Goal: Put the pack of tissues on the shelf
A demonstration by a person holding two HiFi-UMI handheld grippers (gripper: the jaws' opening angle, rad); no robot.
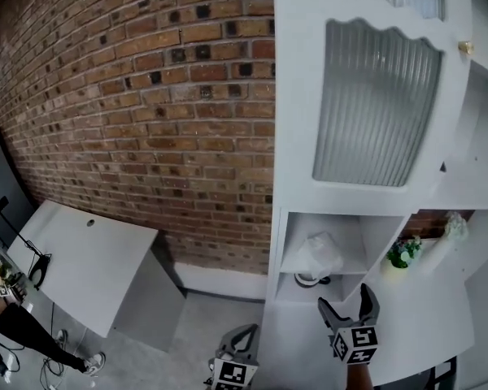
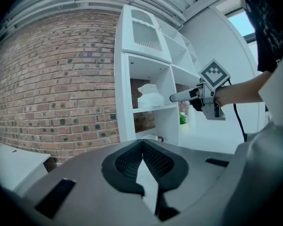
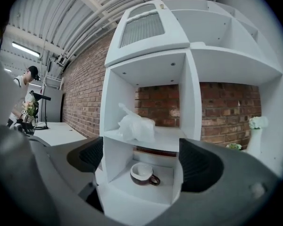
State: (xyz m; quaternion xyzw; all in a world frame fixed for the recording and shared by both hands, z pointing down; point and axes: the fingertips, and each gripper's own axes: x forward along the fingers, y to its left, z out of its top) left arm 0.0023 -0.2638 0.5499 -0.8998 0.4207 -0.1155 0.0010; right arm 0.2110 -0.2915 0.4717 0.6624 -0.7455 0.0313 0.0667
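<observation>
The pack of tissues (image 1: 317, 254), a crumpled white plastic bundle, lies on the upper board of a cubby in the white shelf unit (image 1: 289, 242). In the right gripper view the pack of tissues (image 3: 136, 126) rests on that board, apart from my jaws. My right gripper (image 1: 346, 299) hangs just in front of the cubby, open wide with nothing between its pads (image 3: 92, 154). My left gripper (image 1: 242, 340) is low at the bottom edge, shut and empty; its pads (image 2: 132, 160) meet at the tip. From the left gripper view, the tissue pack (image 2: 150, 98) and the right gripper (image 2: 179, 97) both show.
A brown-and-white cup (image 3: 142, 174) sits in the compartment under the tissues. A small green plant (image 1: 403, 252) stands in the cubby to the right. A ribbed-glass cabinet door (image 1: 374, 104) is above. A white desk (image 1: 89, 258) and a person (image 1: 16, 323) are at the left by the brick wall.
</observation>
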